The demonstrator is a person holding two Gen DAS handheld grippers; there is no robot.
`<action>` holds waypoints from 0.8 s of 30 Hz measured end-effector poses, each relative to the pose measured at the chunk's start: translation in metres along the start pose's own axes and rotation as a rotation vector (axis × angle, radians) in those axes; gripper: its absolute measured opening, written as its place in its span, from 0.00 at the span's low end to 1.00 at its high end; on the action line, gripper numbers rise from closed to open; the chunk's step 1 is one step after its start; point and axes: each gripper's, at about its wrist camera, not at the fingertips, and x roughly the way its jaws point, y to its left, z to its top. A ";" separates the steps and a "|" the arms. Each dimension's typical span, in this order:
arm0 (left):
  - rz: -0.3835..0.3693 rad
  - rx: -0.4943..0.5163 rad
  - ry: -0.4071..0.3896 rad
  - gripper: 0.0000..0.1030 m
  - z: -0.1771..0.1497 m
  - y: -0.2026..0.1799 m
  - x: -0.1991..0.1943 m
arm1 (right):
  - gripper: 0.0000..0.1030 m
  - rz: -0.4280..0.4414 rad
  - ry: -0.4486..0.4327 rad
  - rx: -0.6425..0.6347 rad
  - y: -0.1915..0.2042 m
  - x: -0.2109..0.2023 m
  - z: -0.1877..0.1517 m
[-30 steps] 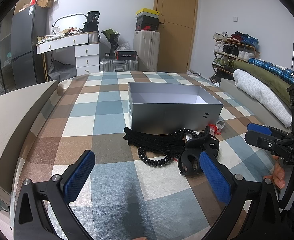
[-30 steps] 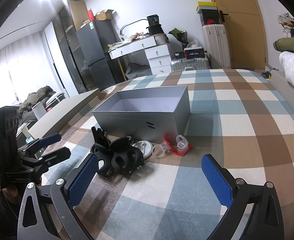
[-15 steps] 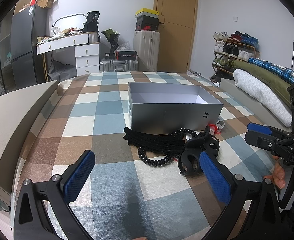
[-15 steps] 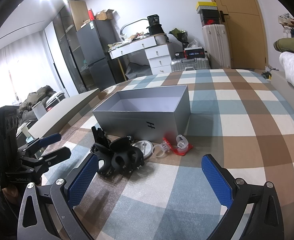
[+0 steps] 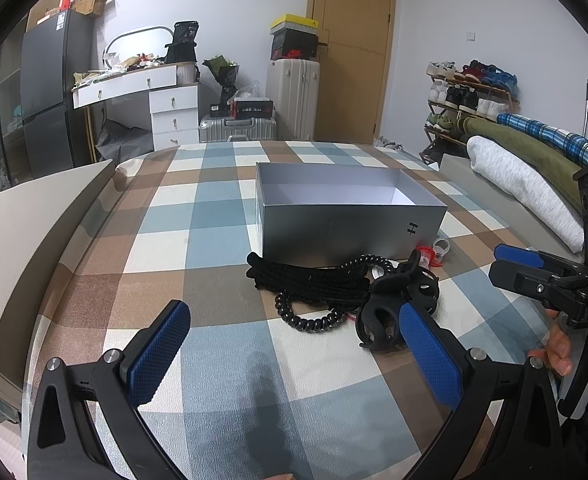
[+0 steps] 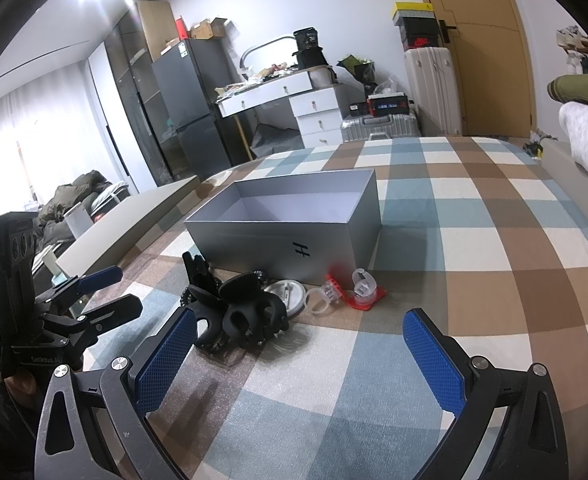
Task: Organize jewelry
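A small heap of hair things and jewelry lies on the checked bedspread (image 5: 222, 344) just in front of the long near wall of an open grey box (image 5: 346, 220). The box has no lid on it, shows a pale inside with nothing visible in it, and carries a small black mark low on its front.

At the left of the heap, as the left wrist camera shows it, is a bundle of black braided cord (image 5: 306, 280), with a black coiled hair tie (image 5: 306, 318) looping out from it toward the camera. Touching these on the right is a large black claw clip (image 6: 242, 316), lying on its side with its teeth toward the cloth. Behind the clip, near the box, sits a round silver-coloured disc (image 6: 288, 294). Just beside the disc is a clear plastic ring (image 6: 320, 298), and next to that a clear ring piece sits on a red card (image 6: 364, 294), close to the box's corner.

The left gripper (image 5: 290, 350) hovers over the bedspread short of the heap, its blue-padded fingers spread wide and holding nothing. The right gripper (image 6: 298, 364) is likewise spread wide and empty, aimed at the claw clip and rings.

A white dressing table (image 5: 142, 84) and suitcases stand beyond the bed.
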 end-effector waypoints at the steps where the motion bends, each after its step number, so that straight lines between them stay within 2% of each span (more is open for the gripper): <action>1: -0.001 0.000 0.004 0.99 0.000 0.000 0.000 | 1.00 0.000 0.003 0.002 0.000 0.001 0.000; 7: 0.017 0.016 0.030 0.99 0.004 -0.003 0.003 | 1.00 -0.033 0.033 -0.019 0.003 0.006 0.002; 11: -0.013 0.003 0.059 0.99 0.006 -0.004 0.007 | 1.00 -0.052 0.056 -0.042 0.009 0.012 0.006; 13: -0.016 0.008 0.076 0.99 0.007 -0.008 0.009 | 1.00 -0.040 0.090 -0.041 0.010 0.018 0.007; 17: -0.016 0.044 0.111 0.99 0.004 -0.015 0.014 | 1.00 -0.082 0.190 -0.089 0.017 0.034 0.005; 19: -0.020 0.057 0.122 0.99 0.002 -0.017 0.014 | 1.00 -0.098 0.198 -0.090 0.018 0.037 0.005; 21: -0.021 0.056 0.124 0.99 0.001 -0.017 0.014 | 0.98 -0.077 0.211 -0.067 0.017 0.039 0.006; 24: -0.030 0.041 0.124 0.99 0.002 -0.015 0.013 | 0.77 -0.041 0.248 -0.021 0.013 0.046 0.007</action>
